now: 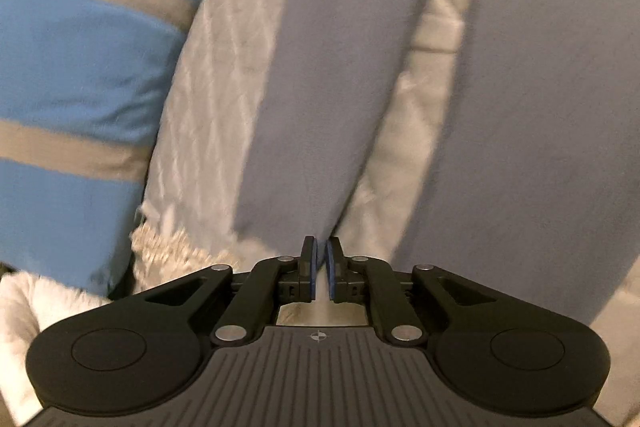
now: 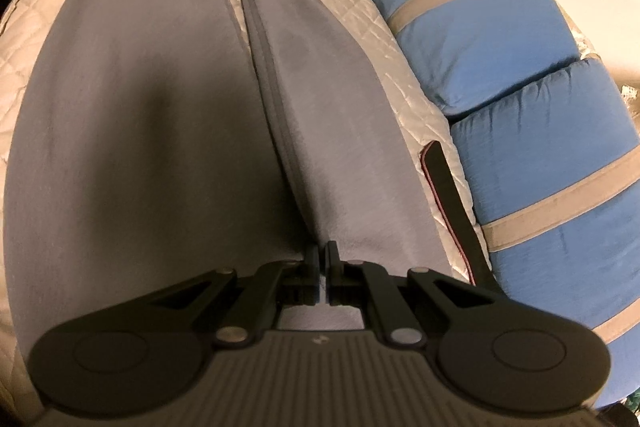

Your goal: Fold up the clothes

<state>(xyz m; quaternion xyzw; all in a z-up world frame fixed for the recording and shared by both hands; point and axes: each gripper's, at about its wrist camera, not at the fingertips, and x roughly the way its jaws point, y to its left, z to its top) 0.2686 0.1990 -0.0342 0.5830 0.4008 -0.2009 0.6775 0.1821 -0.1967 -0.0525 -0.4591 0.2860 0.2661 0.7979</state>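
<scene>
The left gripper (image 1: 320,259) was seen with its jaws parted by only a narrow slit, the blue pads (image 1: 330,263) standing apart. The grey garment (image 1: 320,87) tapered down toward that slit, but whether any cloth was caught between the pads could not be told, since pale fabric alone showed through the gap and the picture was blurred by motion.

The right gripper (image 2: 323,259) was found nearly closed, its jaws pinched on a folded edge of the grey garment (image 2: 312,147), with light cloth visible in the thin gap behind the fingertips.

The garment was laid out across a cream quilted bedspread (image 2: 352,11), in two long grey panels with a strip of quilt between them. Blue pillows with tan stripes (image 2: 500,47) were set against the bedspread's edge, and a dark strap with red piping (image 2: 452,199) lay just beside them.

The far end of the garment was cut off at the top of both views, and the near part was hidden by the gripper bodies. The kind of garment could not be made out.
</scene>
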